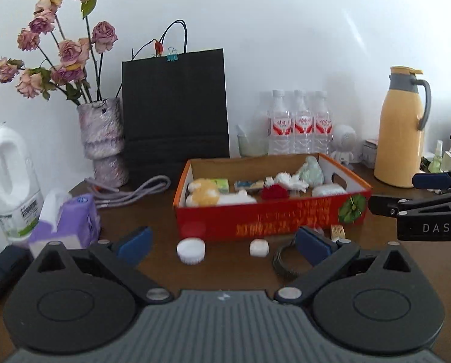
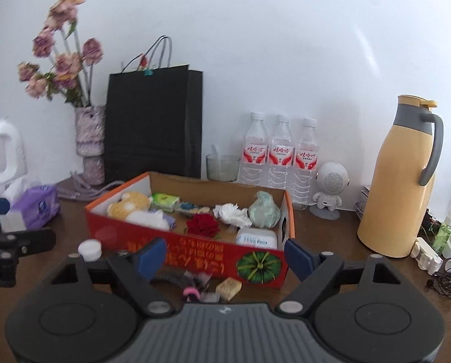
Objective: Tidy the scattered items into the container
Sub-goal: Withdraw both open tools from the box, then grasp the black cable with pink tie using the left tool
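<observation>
A red cardboard box (image 1: 267,217) (image 2: 201,251) stands on the brown table and holds several items: a yellow plush toy, tissue packs, a red flower, white crumpled paper, a green bundle. In front of it lie a white bottle cap (image 1: 191,250) (image 2: 89,249), a small white piece (image 1: 259,247), a dark ribbed band (image 1: 282,261) (image 2: 171,278), a tan block (image 1: 338,231) (image 2: 229,288) and a pink item (image 2: 190,292). My left gripper (image 1: 223,246) is open and empty over the cap and white piece. My right gripper (image 2: 225,258) is open and empty before the box.
Behind the box stand a black paper bag (image 1: 175,115), a vase of dried roses (image 1: 101,139), water bottles (image 1: 299,124), a yellow thermos (image 1: 402,130) and a small white speaker (image 2: 331,187). A purple tissue pack (image 1: 65,224) and white jug (image 1: 9,178) sit at left.
</observation>
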`<act>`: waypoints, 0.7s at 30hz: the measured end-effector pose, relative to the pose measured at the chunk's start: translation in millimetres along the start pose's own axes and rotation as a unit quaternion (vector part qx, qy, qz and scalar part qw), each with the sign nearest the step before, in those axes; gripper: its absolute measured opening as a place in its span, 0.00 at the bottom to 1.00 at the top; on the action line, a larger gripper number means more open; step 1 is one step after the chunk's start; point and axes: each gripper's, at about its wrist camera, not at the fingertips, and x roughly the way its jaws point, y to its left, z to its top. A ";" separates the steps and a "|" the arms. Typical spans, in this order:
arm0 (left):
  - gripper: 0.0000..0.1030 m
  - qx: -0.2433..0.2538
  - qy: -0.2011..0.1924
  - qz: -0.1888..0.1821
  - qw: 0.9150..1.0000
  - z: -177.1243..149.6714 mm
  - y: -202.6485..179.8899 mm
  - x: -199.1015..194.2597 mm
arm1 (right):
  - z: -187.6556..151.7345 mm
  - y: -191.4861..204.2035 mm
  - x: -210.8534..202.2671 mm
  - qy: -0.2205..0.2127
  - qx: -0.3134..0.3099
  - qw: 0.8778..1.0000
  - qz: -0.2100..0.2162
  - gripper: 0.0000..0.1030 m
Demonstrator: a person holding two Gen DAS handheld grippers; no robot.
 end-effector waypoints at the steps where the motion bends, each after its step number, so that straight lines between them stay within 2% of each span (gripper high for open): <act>1: 1.00 -0.005 0.003 -0.003 1.000 -13.2 -1.2 -14.2 | -12.6 4.8 -11.2 0.008 -0.012 1.000 -0.001 0.82; 3: 1.00 -0.027 0.017 -0.021 0.999 -37.0 -2.3 -36.8 | -37.0 8.5 -35.4 0.018 -0.009 1.000 -0.001 0.82; 5: 1.00 -0.037 0.036 -0.053 0.997 -53.4 -4.5 -46.3 | -57.3 4.0 -54.7 0.029 0.022 0.999 0.008 0.82; 8: 0.97 0.003 0.058 -0.086 0.995 -56.0 -17.5 -35.7 | -76.2 -3.6 -65.5 0.055 0.045 0.997 0.011 0.81; 10: 0.74 0.025 0.060 -0.093 0.994 -46.4 -28.8 -18.3 | -80.9 -9.3 -67.4 0.063 0.037 0.997 -0.007 0.80; 12: 0.62 0.041 0.064 -0.121 0.990 -31.8 -41.0 7.2 | -82.9 -19.8 -68.8 0.063 0.048 0.996 -0.030 0.81; 15: 0.61 0.076 0.079 -0.148 0.983 -13.3 -61.2 53.0 | -86.4 -38.3 -68.6 0.077 0.093 0.992 -0.039 0.82; 17: 0.61 0.113 0.099 -0.149 0.977 -7.2 -75.7 80.9 | -89.4 -42.1 -66.2 0.085 0.096 0.991 -0.036 0.82; 20: 0.61 0.151 0.113 -0.172 0.967 -7.4 -89.9 110.6 | -91.0 -42.4 -61.7 0.087 0.085 0.992 -0.042 0.82; 21: 0.53 0.156 0.128 -0.176 0.964 -9.2 -92.9 119.7 | -90.5 -43.4 -59.0 0.088 0.088 0.991 -0.040 0.82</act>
